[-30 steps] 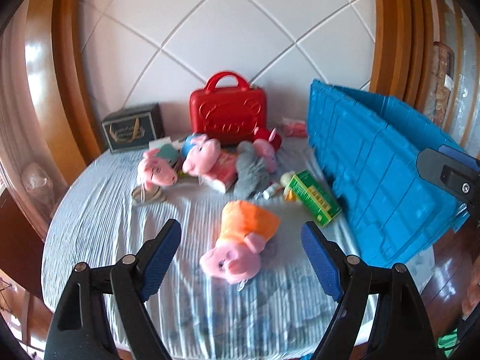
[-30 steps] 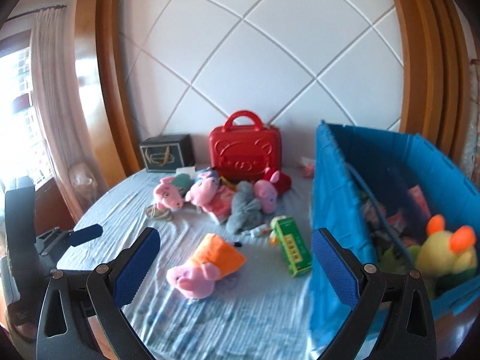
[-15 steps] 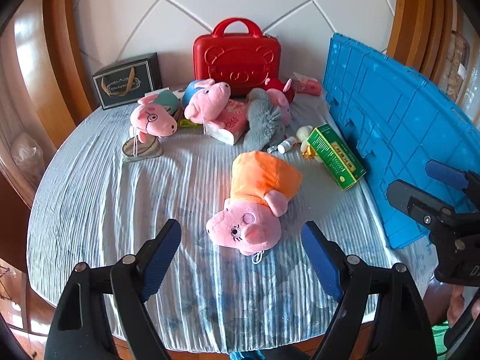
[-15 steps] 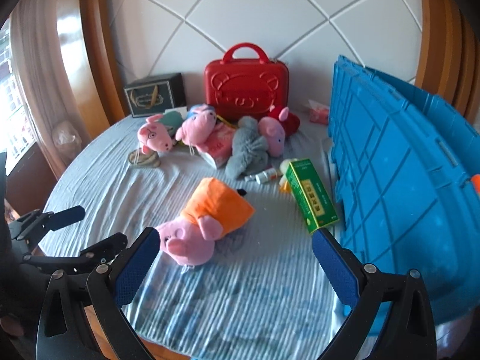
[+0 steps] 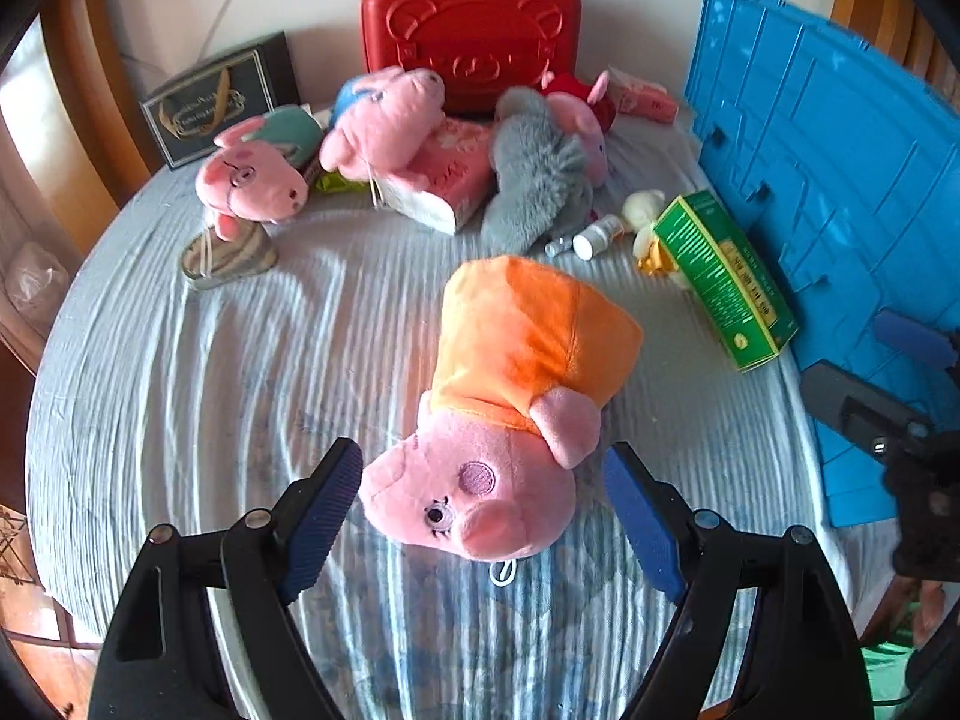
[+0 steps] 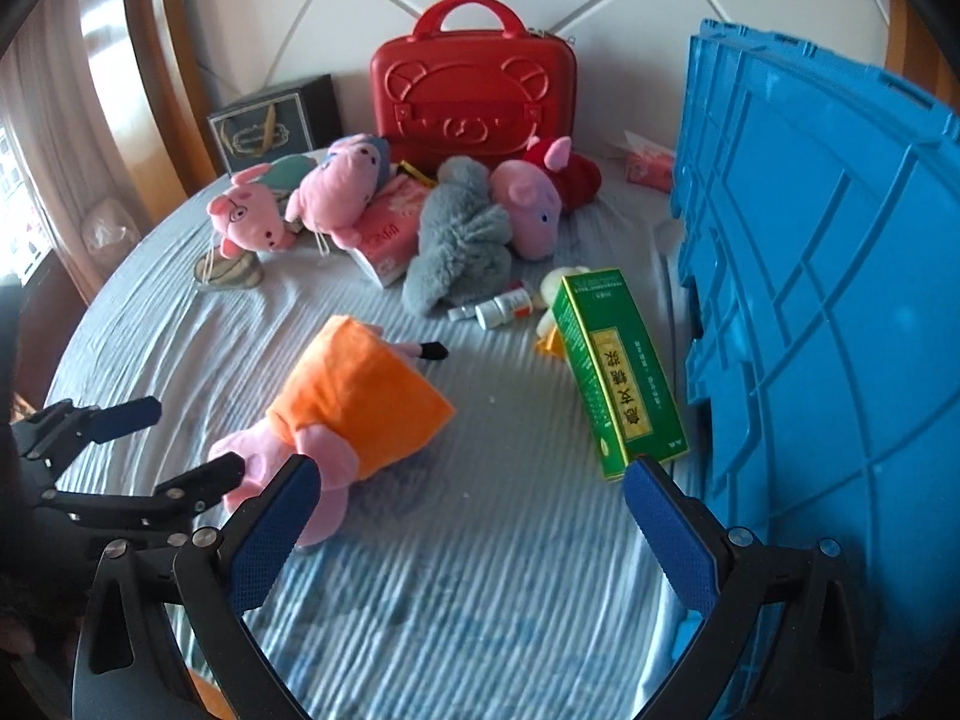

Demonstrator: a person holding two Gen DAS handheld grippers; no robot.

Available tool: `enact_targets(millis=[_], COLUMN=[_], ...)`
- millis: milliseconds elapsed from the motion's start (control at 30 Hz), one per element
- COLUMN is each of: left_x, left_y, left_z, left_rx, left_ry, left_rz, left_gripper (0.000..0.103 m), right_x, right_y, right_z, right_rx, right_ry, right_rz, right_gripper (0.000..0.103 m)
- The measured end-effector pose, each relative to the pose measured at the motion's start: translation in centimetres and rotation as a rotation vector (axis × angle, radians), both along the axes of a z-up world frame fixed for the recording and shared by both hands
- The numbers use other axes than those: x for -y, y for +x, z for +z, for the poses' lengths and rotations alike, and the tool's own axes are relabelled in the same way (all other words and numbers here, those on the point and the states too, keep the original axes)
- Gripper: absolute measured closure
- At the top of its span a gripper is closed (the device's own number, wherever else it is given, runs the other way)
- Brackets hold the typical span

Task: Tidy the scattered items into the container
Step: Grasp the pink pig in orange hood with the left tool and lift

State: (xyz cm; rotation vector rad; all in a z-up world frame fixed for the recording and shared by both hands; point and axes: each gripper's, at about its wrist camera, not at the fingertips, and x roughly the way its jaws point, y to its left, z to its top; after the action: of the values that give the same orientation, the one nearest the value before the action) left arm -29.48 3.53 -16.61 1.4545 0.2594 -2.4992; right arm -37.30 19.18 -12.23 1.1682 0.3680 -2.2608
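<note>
L gripper (image 5: pixel 483 483): I've got it low over the bed w/ jaws spread wide, nothing between the pads yet, blue pads either side of the pig plush's (image 5: pixel 510 396) head. Left pad looks just beside or touching the snout side, right pad just off the ear; can't tell actual contact from this angle. Reads to me as a pre-grasp straddle: jaws wide because the head is the bulkiest squeezable part and it points toward me, orange dress away. Plush lies on its side on the striped bedsheet (image 5: pixel 180 360), well apart from the rest of the clutter, so it's the easy first pick. R gripper (image 6: pixel 471 501): also spread, empty, hovering near the bed edge; green box (image 6: pixel 618 369) sits just ahead of its right pad, leaning by the blue crate (image 6: pixel 810 270). My guess is I'm parking R there as next-item standby, out of L's way. Crate stands at the right side of the bed, wall toward both cams, interior not visible now. Back cluster (other pig plushes, grey plush (image 6: pixel 459 240), small bottle (image 6: pixel 504 307)) untouched, in front of the red case (image 6: pixel 474 90). Most of the tidy left to do, I'd say.
</note>
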Motion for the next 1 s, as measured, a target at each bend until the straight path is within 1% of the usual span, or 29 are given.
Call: enact_targets(millis=[100, 300, 367, 400, 467, 533, 667, 733, 800, 833, 867, 900, 967, 1000], left_x=[0.0, 0.4, 0.7, 0.9, 1.0, 1.3, 2.6, 2.9, 2.8, 2.7, 2.7, 3.0, 3.7, 3.7], left_y=[-1.8, -5.5, -6.5, -7.0, -7.6, -8.3, -10.2, -11.3, -12.6, -13.1, -13.4, -13.7, -13.7, -13.7], left_z=[-2.0, -5.4, -6.4, -6.7, -7.3, -7.2, -5.7, -4.9, -4.7, -4.8, -5.2, -5.5, -5.8, -5.9], left_rx=[0.041, 0.111, 0.127, 0.125, 0.114, 0.075, 0.002, -0.026, -0.010, 0.006, 0.032, 0.045, 0.043, 0.049], left_ry=[0.003, 0.000, 0.029, 0.061, 0.084, 0.068, 0.032, -0.009, -0.016, -0.003, -0.008, 0.003, 0.072, 0.076], left_rz=[-0.019, -0.062, -0.080, -0.098, -0.127, -0.137, -0.108, -0.102, -0.131, -0.148, -0.146, -0.134, -0.123, -0.120], left_gripper=[0.021, 0.021, 0.021, 0.021, 0.020, 0.020, 0.020, 0.020, 0.020, 0.020, 0.021, 0.021, 0.018, 0.018], right_x=[0.2, 0.8, 1.2, 1.4, 1.9, 2.5, 3.0, 3.4, 3.8, 4.0, 4.3, 4.4, 4.1, 4.2], right_y=[-0.9, -3.0, -3.6, -4.0, -4.9, -6.0, -8.0, -9.1, -9.8, -10.1, -10.4, -10.8, -11.7, -12.4], right_z=[-0.5, -1.9, -2.2, -2.5, -3.1, -3.9, -5.0, -5.9, -6.6, -7.0, -7.2, -7.5, -8.0, -8.7], right_rx=[0.003, 0.023, 0.025, 0.026, 0.030, 0.038, 0.022, 0.023, 0.006, -0.016, -0.029, -0.034, -0.028, -0.021], right_ry=[0.027, 0.059, 0.068, 0.075, 0.087, 0.097, 0.110, 0.127, 0.151, 0.167, 0.178, 0.177, 0.161, 0.180], right_rz=[-0.001, -0.044, -0.054, -0.062, -0.076, -0.089, -0.122, -0.129, -0.131, -0.132, -0.128, -0.118, -0.121, -0.130], right_gripper=[0.000, 0.000, 0.000, 0.000, 0.000, 0.000, 0.000, 0.000, 0.000, 0.000, 0.000, 0.000, 0.000, 0.000])
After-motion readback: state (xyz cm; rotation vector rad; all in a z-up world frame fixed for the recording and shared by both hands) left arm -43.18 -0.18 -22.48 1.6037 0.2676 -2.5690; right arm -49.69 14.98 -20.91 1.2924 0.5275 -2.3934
